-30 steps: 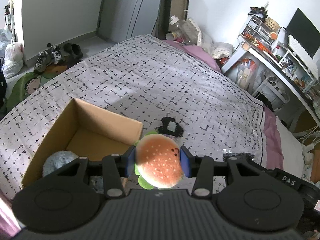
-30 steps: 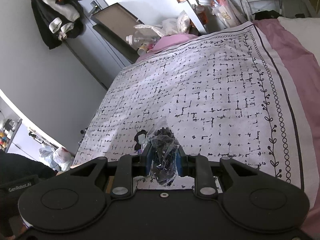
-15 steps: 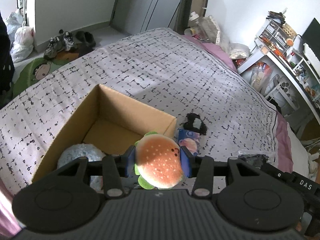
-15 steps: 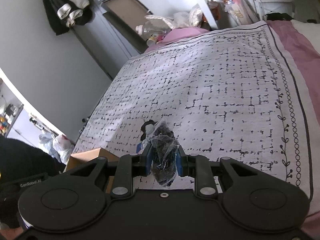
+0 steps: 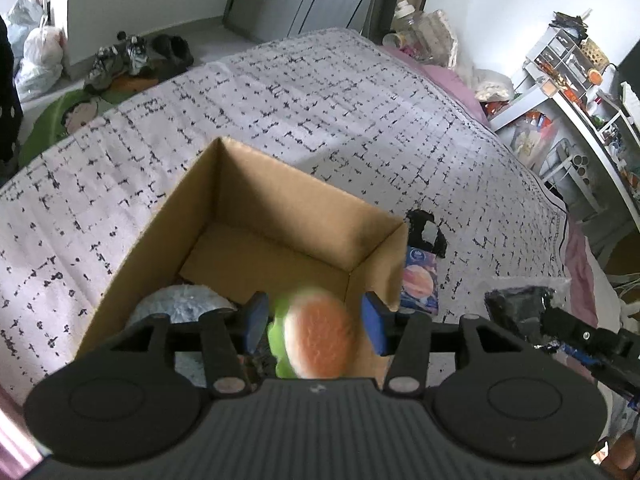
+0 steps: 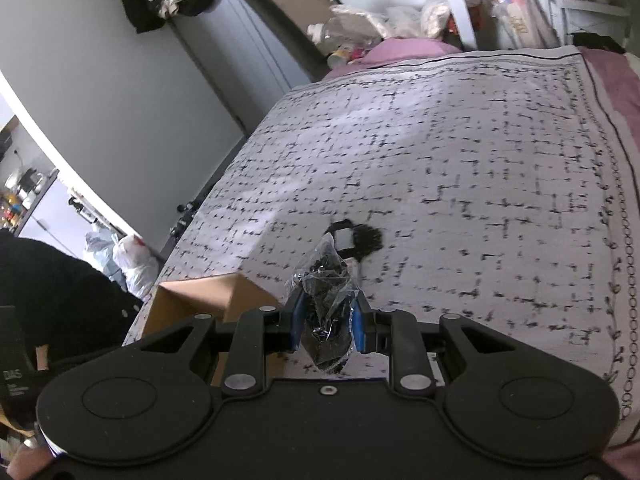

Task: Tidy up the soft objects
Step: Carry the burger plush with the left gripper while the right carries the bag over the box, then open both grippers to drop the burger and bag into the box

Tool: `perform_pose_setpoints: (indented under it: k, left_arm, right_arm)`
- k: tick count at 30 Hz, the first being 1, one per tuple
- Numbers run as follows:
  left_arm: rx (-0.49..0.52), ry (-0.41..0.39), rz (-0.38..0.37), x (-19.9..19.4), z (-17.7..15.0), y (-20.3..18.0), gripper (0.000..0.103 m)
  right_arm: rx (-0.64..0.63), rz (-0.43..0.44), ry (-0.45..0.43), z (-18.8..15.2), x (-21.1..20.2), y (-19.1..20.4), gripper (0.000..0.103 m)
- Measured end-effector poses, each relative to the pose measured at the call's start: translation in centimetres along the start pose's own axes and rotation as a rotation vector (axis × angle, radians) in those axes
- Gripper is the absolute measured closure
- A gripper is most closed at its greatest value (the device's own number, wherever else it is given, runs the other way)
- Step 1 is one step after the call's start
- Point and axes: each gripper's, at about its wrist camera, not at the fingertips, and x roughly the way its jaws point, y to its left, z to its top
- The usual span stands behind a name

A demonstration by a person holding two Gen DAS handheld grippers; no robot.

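Over the box (image 5: 280, 216) on the bed (image 5: 360, 112), the left tongs (image 5: 316, 324) are opening to drop a burger plush (image 5: 320, 340), while the right tongs (image 6: 327, 326), beside the box, clamp a bagged dark item (image 6: 326, 304) likely to follow.

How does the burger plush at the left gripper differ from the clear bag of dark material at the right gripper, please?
Colour: the burger plush is orange with green trim; the clear bag of dark material is black under crinkled plastic.
Grip: the left gripper has its jaws opening, with gaps either side of the blurred plush; the right gripper is clamped on the bag.
Place: the plush is over the cardboard box; the bag is above the bedspread, beside the box.
Both are soft.
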Motion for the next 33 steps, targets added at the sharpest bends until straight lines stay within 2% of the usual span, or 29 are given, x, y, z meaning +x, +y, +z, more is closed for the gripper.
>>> perform_pose_setpoints:
  k: [6, 15, 23, 26, 27, 28, 33]
  left_arm:
    - [-0.041, -0.007, -0.034, -0.1, 0.1, 1.7, 0.05]
    - [-0.099, -0.063, -0.084, -1.7, 0.7, 2.9, 0.049]
    - [-0.129, -0.071, -0.1, -1.9, 0.7, 4.1, 0.048]
    - [-0.138, -0.073, -0.102, -2.0, 0.7, 4.5, 0.048]
    - [-0.142, -0.073, -0.103, -2.0, 0.7, 4.7, 0.048]
    - [-0.145, -0.073, -0.103, -2.0, 0.7, 4.8, 0.048]
    - [-0.149, -0.081, -0.111, -2.2, 0.8, 4.8, 0.048]
  right_arm:
    - [-0.026, 0.004, -0.02, 0.3, 0.4, 2.7, 0.079]
    - [-0.059, 0.023, 0.004, 0.6, 1.7, 6.4, 0.079]
    - [-0.067, 0.036, 0.031, -0.1, 3.8, 9.3, 0.078]
    - [-0.048, 0.036, 0.052, 0.0, 4.3, 9.6, 0.066]
    - [-0.043, 0.031, 0.046, 0.0, 4.2, 9.6, 0.053]
    - [-0.047, 0.022, 0.029, 0.0, 3.8, 9.5, 0.046]
    - [-0.037, -0.017, 0.025, 0.3, 3.0, 8.2, 0.045]
